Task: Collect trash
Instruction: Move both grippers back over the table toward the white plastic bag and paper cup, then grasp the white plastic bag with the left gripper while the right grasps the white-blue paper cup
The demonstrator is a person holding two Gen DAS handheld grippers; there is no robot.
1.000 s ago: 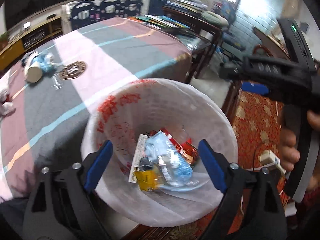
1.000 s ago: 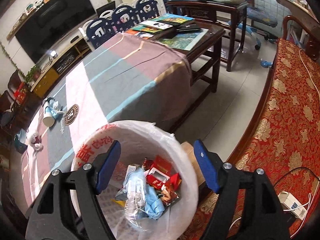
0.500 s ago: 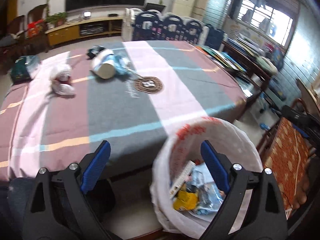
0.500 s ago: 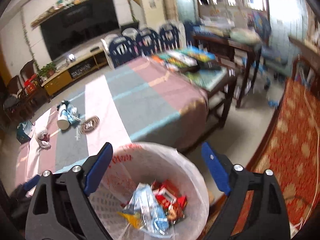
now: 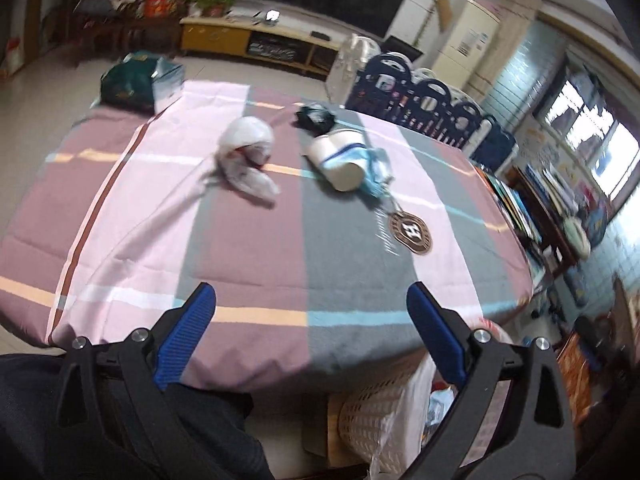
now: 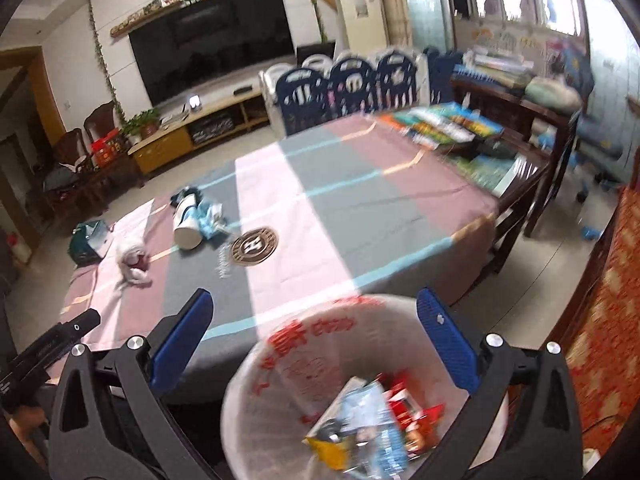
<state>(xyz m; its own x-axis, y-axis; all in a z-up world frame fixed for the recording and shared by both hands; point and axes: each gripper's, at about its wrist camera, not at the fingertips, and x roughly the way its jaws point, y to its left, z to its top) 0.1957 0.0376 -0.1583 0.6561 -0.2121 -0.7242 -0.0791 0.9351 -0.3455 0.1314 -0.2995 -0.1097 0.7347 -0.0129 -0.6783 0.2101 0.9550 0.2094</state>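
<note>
My left gripper [image 5: 310, 292] hangs over the near edge of the striped tablecloth [image 5: 248, 248], its jaws opening with nothing between them. Farther back on the cloth lie a crumpled white plastic bag [image 5: 246, 152], a tipped white cup [image 5: 340, 160] with blue wrapping [image 5: 376, 168], and a dark crumpled scrap [image 5: 316, 116]. My right gripper [image 6: 314, 298] is above the lined waste bin [image 6: 276, 380], its jaws also opening and empty. Wrappers and a blue packet [image 6: 372, 420] lie inside the bin. The cup [image 6: 187, 224] and white bag [image 6: 134, 264] show at far left.
The bin [image 5: 380, 412] stands on the floor beside the table's near right corner. A green bag [image 5: 128, 84] sits at the table's far left corner. A dark wooden table [image 6: 520, 152] with books stands to the right, and a red patterned seat [image 6: 608, 340] beyond the bin.
The left gripper swung from above the bin round to the table, rolling level. The right gripper tilted up and drew back, so the bin sits lower in its view. Both jaws widened.
</note>
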